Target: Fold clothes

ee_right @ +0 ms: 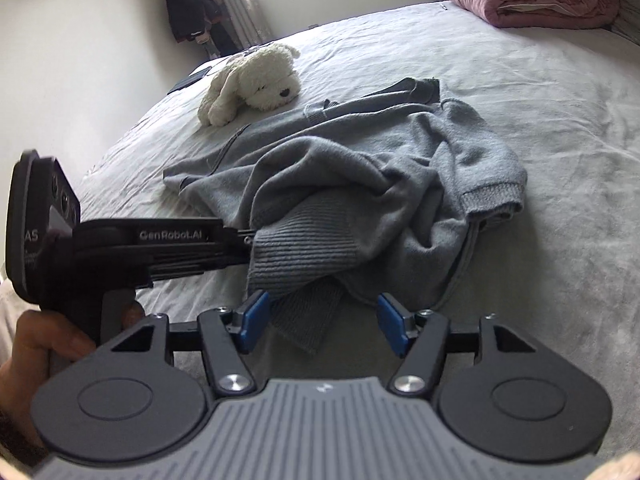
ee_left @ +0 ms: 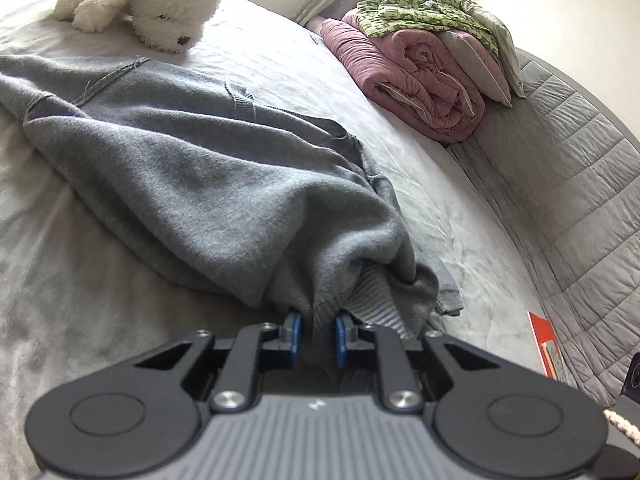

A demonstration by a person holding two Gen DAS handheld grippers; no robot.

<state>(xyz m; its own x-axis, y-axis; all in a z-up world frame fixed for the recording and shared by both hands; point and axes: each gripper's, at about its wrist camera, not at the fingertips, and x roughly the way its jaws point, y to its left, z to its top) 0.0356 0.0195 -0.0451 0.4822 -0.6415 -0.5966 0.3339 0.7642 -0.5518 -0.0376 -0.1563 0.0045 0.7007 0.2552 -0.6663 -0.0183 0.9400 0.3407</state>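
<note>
A grey sweater [ee_left: 192,168] lies crumpled on the bed; it also shows in the right wrist view [ee_right: 360,184]. My left gripper [ee_left: 318,330] is shut on the sweater's ribbed hem, cloth bunched between its blue pads. In the right wrist view the left gripper [ee_right: 244,240] comes in from the left and holds the ribbed hem [ee_right: 304,256]. My right gripper [ee_right: 320,320] is open, its blue pads either side of a hanging ribbed strip at the sweater's near edge, not closed on it.
A white plush dog [ee_left: 148,4] lies on the grey bedsheet [ee_left: 80,280] beyond the sweater, also in the right wrist view [ee_right: 256,84]. A folded pink quilt [ee_left: 416,76] with green patterned cloth [ee_left: 420,4] sits by the padded headboard [ee_left: 568,184]. An orange book [ee_left: 546,344] lies at the bed edge.
</note>
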